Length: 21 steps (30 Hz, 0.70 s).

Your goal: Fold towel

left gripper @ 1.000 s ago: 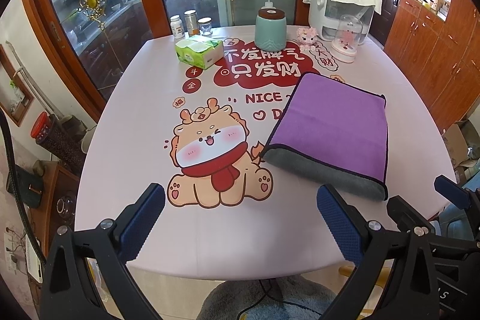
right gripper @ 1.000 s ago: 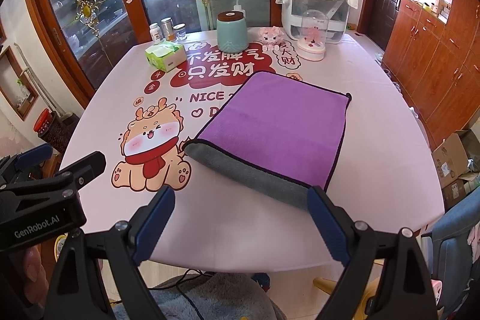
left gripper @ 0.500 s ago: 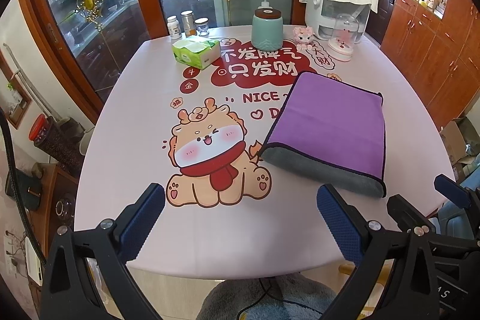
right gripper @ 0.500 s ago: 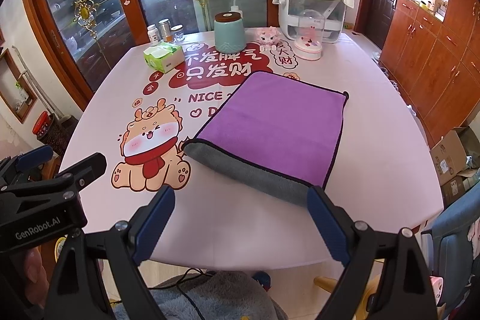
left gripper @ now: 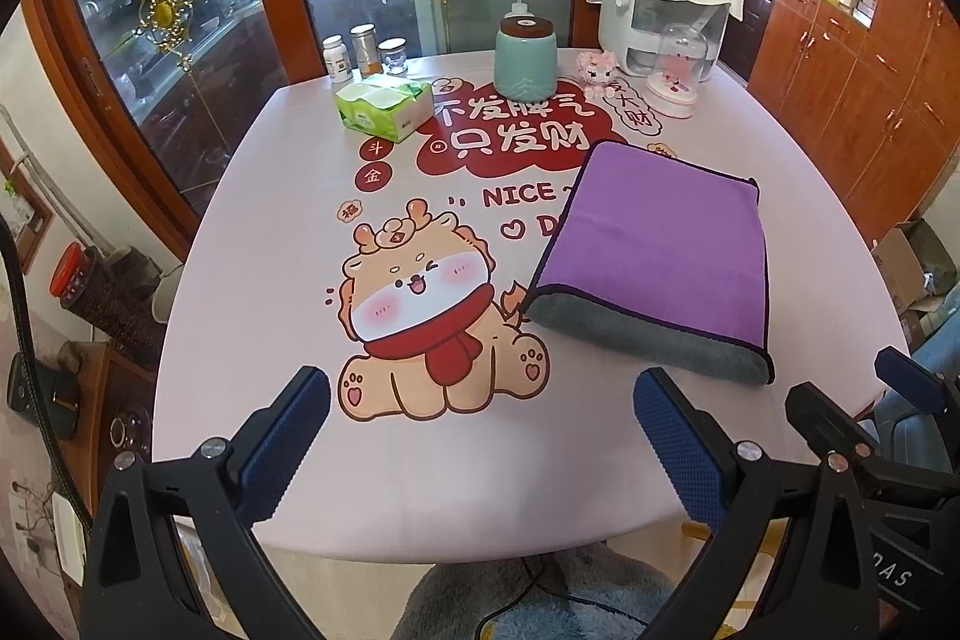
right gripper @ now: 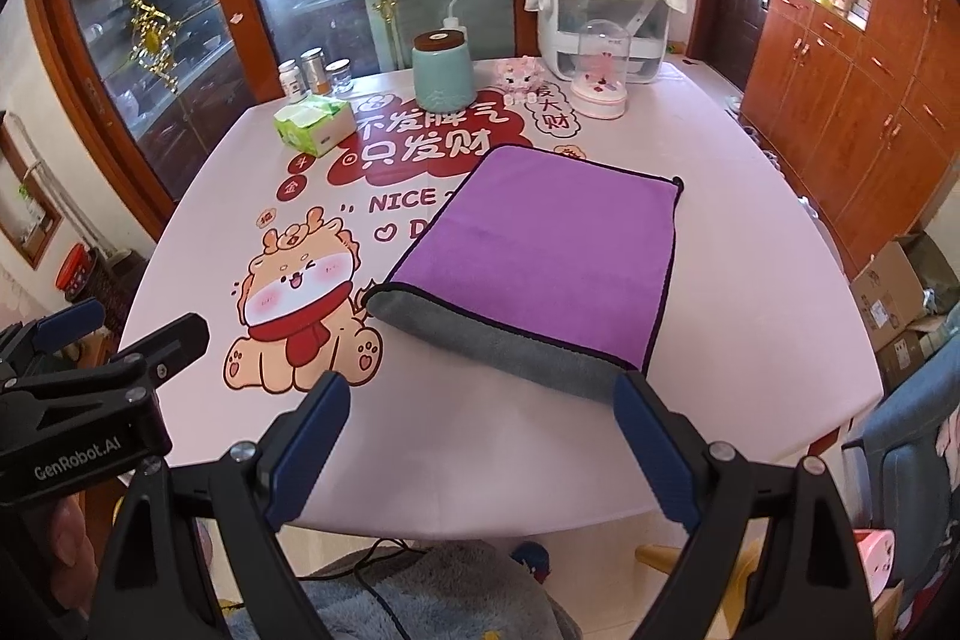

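Observation:
A purple towel (left gripper: 654, 244) with a grey underside lies folded on the pink printed tablecloth, right of the cartoon dragon; its grey folded edge faces me. It also shows in the right wrist view (right gripper: 540, 244). My left gripper (left gripper: 480, 436) is open and empty, held above the table's near edge, left of and short of the towel. My right gripper (right gripper: 480, 436) is open and empty over the near edge, its right finger (right gripper: 648, 436) just short of the towel's near right corner. The left gripper's body shows at the left of the right wrist view (right gripper: 90, 400).
At the table's far side stand a green tissue box (left gripper: 384, 106), a teal jar (left gripper: 527, 58), three small bottles (left gripper: 363, 55), a pink figurine, a glass dome (left gripper: 675, 73) and a white appliance (left gripper: 660, 10). Wooden cabinets line the right wall. A cardboard box (right gripper: 900, 304) sits on the floor.
Both grippers have drawn back slightly from the table, so the towel sits a little farther away. The towel has not moved, and both grippers stay open.

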### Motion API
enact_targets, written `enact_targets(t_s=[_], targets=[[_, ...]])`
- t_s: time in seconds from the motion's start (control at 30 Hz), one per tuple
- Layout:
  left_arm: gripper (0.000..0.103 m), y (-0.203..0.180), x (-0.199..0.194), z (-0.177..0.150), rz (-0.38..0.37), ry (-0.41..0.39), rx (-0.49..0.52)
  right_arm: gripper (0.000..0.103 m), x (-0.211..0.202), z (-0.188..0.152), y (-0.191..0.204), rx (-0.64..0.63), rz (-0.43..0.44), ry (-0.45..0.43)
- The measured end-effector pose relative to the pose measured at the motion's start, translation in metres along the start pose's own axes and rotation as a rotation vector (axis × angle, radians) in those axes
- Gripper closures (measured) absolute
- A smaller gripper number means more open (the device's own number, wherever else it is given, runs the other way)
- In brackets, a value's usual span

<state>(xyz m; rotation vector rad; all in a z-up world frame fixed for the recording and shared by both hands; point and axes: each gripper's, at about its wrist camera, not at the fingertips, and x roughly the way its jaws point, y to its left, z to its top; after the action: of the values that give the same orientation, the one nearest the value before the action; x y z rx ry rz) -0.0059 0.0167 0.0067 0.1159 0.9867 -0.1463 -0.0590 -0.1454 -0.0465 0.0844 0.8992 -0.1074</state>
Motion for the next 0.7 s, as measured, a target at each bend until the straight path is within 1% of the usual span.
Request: enact_targets(t_s=[0.1,0.2,0.27,0.4,0.57,0.63,0.7], targets=[[0.002,0.007,0.003,0.001,-0.021,-0.004,0.013,0.013,-0.001,-0.002,0.001,0.026,-0.023,-0.003],[0.002,0.012,0.007,0.004,-0.038,-0.021,0.039,0.013,0.0,-0.007,-0.003,0.081,-0.05,-0.005],[0.002,0.014,0.012,0.007,-0.043,-0.049,0.075,0.013,0.001,-0.01,-0.009,0.12,-0.069,-0.007],[0.002,0.012,0.025,0.009,-0.045,-0.063,0.15,0.013,0.004,-0.022,-0.025,0.185,-0.103,0.0],[0.002,0.003,0.051,0.012,-0.114,-0.027,0.233,0.013,0.012,-0.042,-0.052,0.235,-0.152,-0.004],[0.002,0.0,0.063,0.013,-0.128,-0.001,0.257,0.013,0.017,-0.047,-0.061,0.244,-0.15,-0.008],[0.002,-0.006,0.078,0.014,-0.165,0.035,0.282,0.013,0.026,-0.052,-0.072,0.255,-0.152,-0.005]])
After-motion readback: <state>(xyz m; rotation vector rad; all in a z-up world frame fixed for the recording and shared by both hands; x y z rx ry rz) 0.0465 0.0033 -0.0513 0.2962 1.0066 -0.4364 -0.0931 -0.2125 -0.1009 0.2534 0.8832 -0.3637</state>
